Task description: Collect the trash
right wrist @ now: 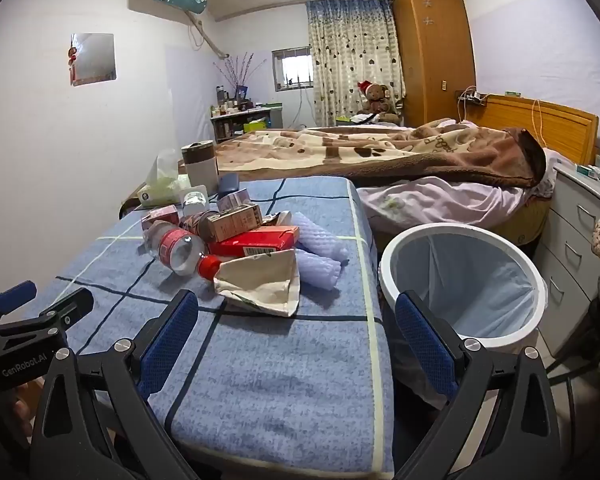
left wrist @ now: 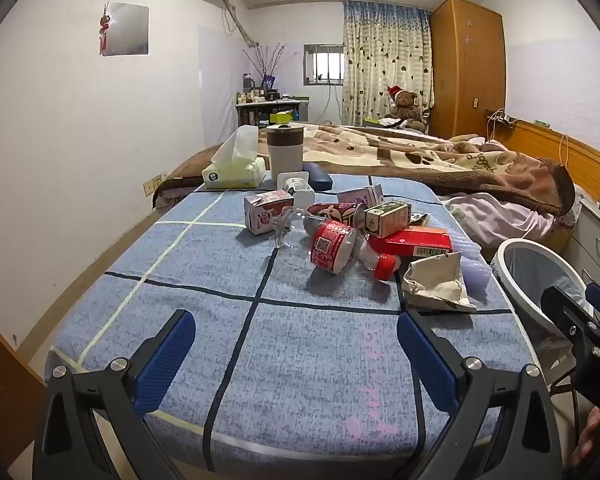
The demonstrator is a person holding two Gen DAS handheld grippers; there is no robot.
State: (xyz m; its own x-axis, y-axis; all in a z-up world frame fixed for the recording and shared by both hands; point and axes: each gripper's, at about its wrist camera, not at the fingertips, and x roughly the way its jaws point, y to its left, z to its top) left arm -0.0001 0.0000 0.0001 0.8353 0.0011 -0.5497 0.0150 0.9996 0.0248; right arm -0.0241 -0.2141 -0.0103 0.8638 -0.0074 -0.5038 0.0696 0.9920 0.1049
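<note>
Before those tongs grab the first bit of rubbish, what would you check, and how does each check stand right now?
1. Left tongs open and holding nothing: ok.
2. Right tongs open and holding nothing: ok.
3. Bin beside the table, liner in, mouth unblocked: ok.
4. Crumpled paper lies nearest, nothing on top of it: ok.
5. Bottle cap on: ok; whether any liquid is left inside: cannot tell.
6. Tissue box and cup stand apart from the trash pile: ok.

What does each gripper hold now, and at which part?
Nothing is held. The left gripper and the right gripper are both open and empty above the blue cloth, short of the trash pile.
</note>
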